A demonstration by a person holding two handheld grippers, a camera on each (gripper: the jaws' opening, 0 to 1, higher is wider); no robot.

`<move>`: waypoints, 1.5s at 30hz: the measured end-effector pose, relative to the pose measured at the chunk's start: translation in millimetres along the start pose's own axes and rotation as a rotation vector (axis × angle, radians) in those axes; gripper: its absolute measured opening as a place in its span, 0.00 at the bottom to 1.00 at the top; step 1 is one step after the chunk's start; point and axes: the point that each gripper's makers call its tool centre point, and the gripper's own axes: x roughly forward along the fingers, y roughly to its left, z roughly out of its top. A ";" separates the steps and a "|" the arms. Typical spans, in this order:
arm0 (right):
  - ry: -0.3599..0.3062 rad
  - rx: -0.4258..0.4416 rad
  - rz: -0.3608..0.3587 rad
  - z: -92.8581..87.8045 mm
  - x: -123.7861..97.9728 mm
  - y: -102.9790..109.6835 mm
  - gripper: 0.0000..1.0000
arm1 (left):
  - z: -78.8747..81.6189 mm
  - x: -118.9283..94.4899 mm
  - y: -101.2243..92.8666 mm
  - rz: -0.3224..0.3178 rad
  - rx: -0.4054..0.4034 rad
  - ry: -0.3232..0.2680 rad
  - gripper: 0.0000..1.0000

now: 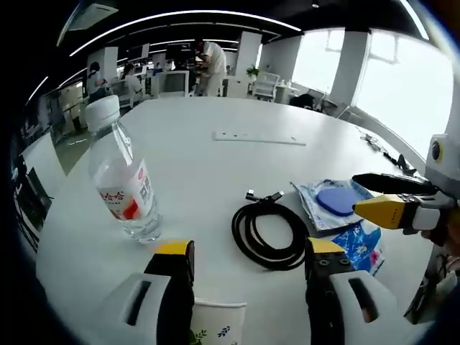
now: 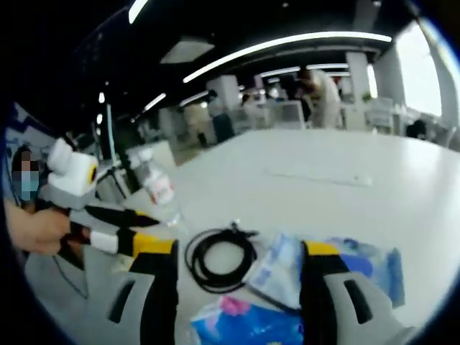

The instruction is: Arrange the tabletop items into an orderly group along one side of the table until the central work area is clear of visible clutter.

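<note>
Two open grippers; paper cup (image 1: 218, 322) visible between left gripper (image 1: 251, 259) jaws.

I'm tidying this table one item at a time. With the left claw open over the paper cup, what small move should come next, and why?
Probably ease the left claw down and close on the paper cup. Its jaws stand open to either side of the cup's rim, while the water bottle and the coiled black cable lie farther out on the table.

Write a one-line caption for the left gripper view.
Open left gripper above a paper cup, facing water bottle, coiled black cable and blue packets on white table.
</note>
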 end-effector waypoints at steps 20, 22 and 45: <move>0.039 -0.037 0.107 9.6 44.5 18.0 0.67 | -13.1 23.8 -4.3 0.001 0.021 0.095 0.61; 0.056 -0.039 0.126 7.2 50.8 21.9 0.67 | -13.0 25.6 -4.8 -0.001 0.025 0.100 0.61; 0.270 -0.018 0.147 -32.7 106.3 17.5 0.66 | -30.3 42.6 -6.2 -0.007 -0.023 0.189 0.52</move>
